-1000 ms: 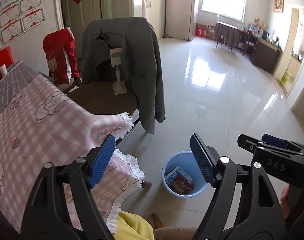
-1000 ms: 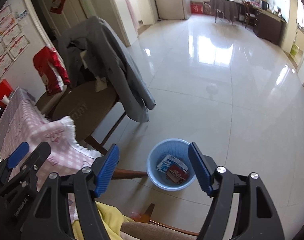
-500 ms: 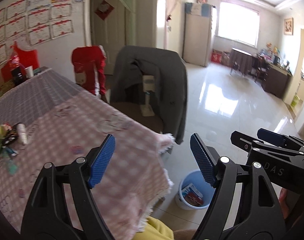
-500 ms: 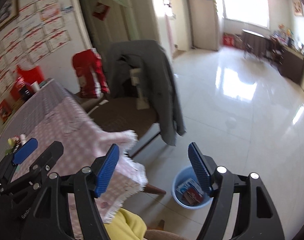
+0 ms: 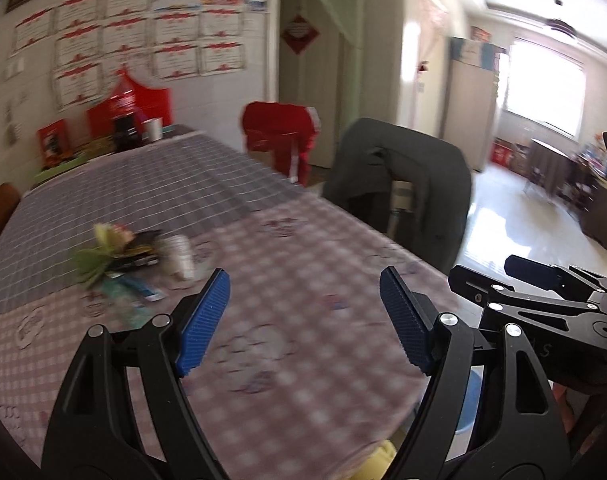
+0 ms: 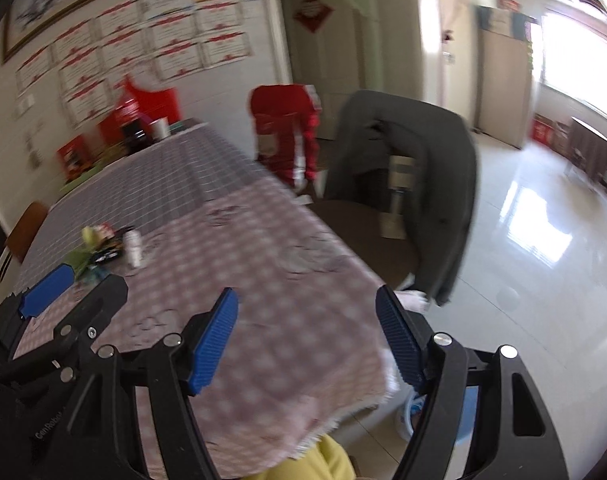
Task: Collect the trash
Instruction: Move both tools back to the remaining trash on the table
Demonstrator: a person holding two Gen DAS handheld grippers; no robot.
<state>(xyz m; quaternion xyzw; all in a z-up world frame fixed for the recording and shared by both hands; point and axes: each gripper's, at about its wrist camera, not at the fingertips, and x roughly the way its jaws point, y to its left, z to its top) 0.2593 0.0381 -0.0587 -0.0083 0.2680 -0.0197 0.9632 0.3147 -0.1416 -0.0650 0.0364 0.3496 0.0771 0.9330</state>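
Though blur smears most print, partial white lettering reading "GenRobot" shows on the left tool (image 6: 47,292) seen in the right wrist view, its pads apart and empty. On the pink checked worktop (image 5: 303,280), a pile of trash (image 5: 131,264) lies left, with a grey jacket (image 5: 415,184) over a chair beyond. Farther right, the right tool (image 6: 307,336) is also spread and empty, hiding most of the blue bin (image 6: 407,416) on the floor.

— How is the room lit?
— Strong daylight is let in by the window (image 5: 543,92); glare is seen on the floor (image 6: 539,236).
— Sharpness?
— Everything is motion-blurred, edges are bent.
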